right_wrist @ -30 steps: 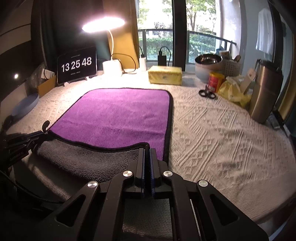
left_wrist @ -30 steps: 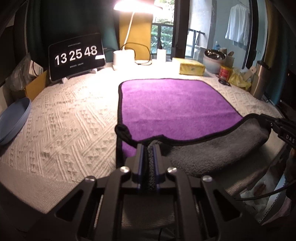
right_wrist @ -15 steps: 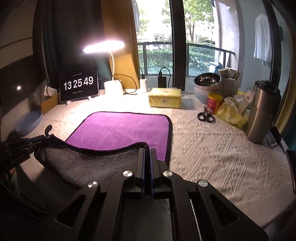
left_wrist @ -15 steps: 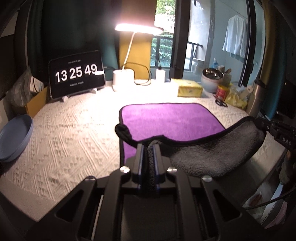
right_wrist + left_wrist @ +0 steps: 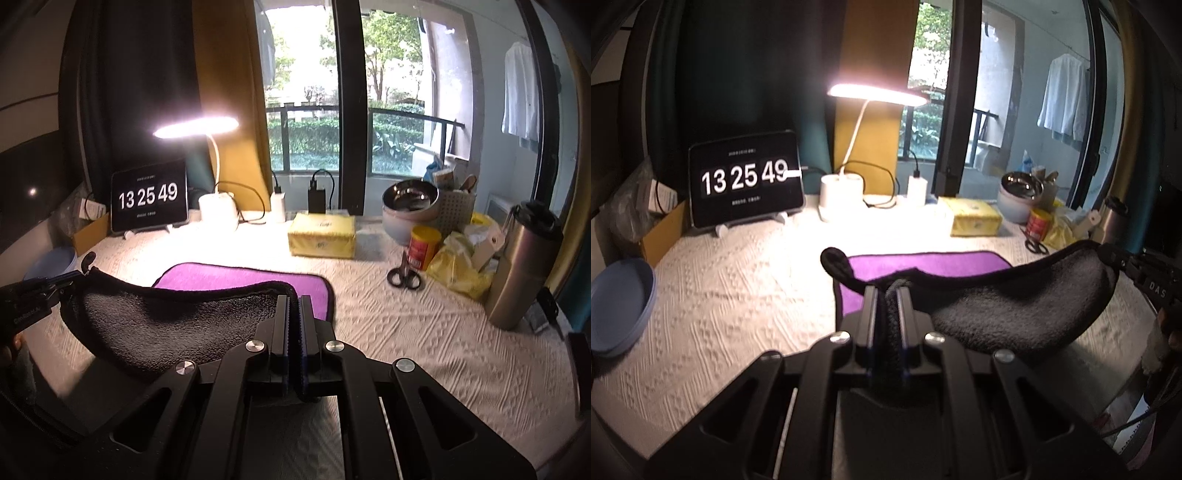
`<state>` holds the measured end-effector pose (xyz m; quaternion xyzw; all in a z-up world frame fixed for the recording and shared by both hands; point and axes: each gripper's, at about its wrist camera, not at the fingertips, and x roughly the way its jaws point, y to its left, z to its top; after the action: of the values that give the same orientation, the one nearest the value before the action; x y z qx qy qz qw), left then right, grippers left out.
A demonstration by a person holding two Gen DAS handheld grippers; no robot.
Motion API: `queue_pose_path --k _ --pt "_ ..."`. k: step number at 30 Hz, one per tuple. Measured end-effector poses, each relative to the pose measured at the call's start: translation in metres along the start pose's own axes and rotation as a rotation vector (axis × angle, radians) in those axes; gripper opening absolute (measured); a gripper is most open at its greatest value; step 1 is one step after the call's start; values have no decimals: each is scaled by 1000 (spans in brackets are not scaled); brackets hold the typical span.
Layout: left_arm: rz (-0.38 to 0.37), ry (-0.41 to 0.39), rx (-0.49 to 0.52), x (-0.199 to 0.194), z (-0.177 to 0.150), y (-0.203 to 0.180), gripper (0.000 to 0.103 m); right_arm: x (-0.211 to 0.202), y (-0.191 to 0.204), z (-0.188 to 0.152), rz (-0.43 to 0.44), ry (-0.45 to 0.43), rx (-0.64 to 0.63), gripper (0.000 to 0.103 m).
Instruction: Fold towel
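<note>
The towel's [image 5: 1015,306] near edge has risen higher off the table [image 5: 738,295] since a second ago. The left claw [image 5: 887,295] and right claw [image 5: 293,301] each pinch a near corner; grey underside sags between them, purple face flat ahead.

Both wrist views low over near table edge, facing far window, sharing the towel [image 5: 1015,310] [image 5: 177,317], clock [image 5: 746,179] [image 5: 149,195], lamp [image 5: 877,94] [image 5: 195,127].

White textured tablecloth [image 5: 424,332] under purple towel [image 5: 236,278], scissors [image 5: 402,275], yellow box [image 5: 322,235], blue plates [image 5: 617,299].
</note>
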<state>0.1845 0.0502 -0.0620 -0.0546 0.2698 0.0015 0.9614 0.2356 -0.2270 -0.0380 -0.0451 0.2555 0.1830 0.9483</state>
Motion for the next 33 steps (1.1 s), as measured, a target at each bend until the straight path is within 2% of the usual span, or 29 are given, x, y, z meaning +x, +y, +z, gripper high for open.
queue_pose_path --k 14,33 --pt "1 -43 0 31 33 2 10 32 -8 27 -1 -21 -12 5" --pt "9 -24 -11 90 54 11 10 92 -21 44 -8 -1 -2 5"
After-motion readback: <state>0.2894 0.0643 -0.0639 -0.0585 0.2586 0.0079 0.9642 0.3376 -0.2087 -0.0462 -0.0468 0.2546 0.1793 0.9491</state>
